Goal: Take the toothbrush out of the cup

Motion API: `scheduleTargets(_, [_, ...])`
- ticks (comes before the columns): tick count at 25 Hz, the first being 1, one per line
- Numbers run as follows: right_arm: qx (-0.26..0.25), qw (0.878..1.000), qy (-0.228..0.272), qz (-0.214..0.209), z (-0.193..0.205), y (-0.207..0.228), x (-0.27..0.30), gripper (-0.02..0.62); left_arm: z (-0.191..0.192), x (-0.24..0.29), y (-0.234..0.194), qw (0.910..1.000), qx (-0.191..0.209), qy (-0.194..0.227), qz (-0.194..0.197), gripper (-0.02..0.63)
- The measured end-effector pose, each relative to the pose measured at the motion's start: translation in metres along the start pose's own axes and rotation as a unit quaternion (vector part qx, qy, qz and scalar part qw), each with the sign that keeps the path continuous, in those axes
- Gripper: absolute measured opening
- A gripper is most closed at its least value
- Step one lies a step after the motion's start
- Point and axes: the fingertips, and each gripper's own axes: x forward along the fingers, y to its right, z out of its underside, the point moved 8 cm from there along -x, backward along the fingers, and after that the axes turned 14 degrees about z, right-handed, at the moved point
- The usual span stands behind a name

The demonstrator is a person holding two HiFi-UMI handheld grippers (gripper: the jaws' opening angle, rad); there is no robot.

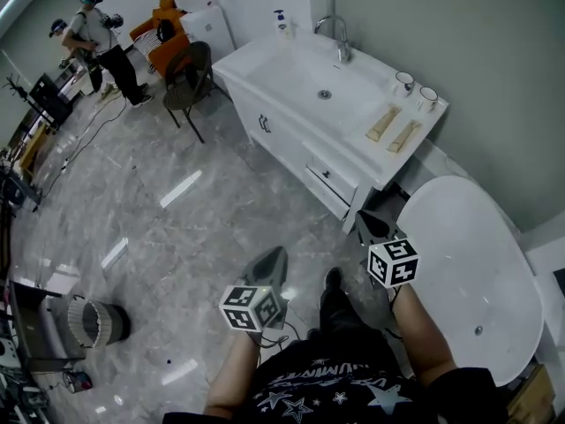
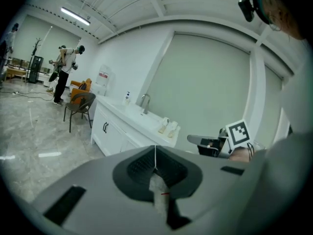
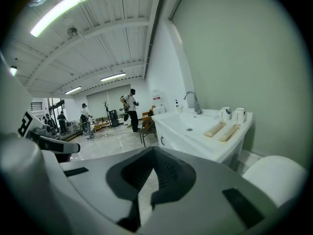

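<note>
Hovering closed over floor [image 1: 168, 237], left gripper [image 1: 268, 267], right gripper [image 1: 372, 227] near vanity [image 1: 287, 135].

Staged bathroom in a lab hall — vanity sink [image 1: 291, 78], bathtub [image 1: 459, 237].

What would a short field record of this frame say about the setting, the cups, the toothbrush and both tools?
setting: white vanity with faucet; bathtub beside it
cups: two, upright, at the counter's right end
toothbrush: cannot be made out in either cup
tan packs: two, lying flat near the cups
left tool: shut, empty, over the floor, short of the vanity
right tool: shut, empty, over the floor near the vanity's corner
progress: cups not yet reached
</note>
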Motion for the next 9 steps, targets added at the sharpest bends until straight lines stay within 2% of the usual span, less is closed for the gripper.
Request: scheduleTargets(9, [-0.031, 0.999, -0.011, -0.017, 0.036, -0.062, -0.086, 0.012, 0.055, -0.1, 0.037, 0.9996, -0.023, 0.009, -0.013, 0.018])
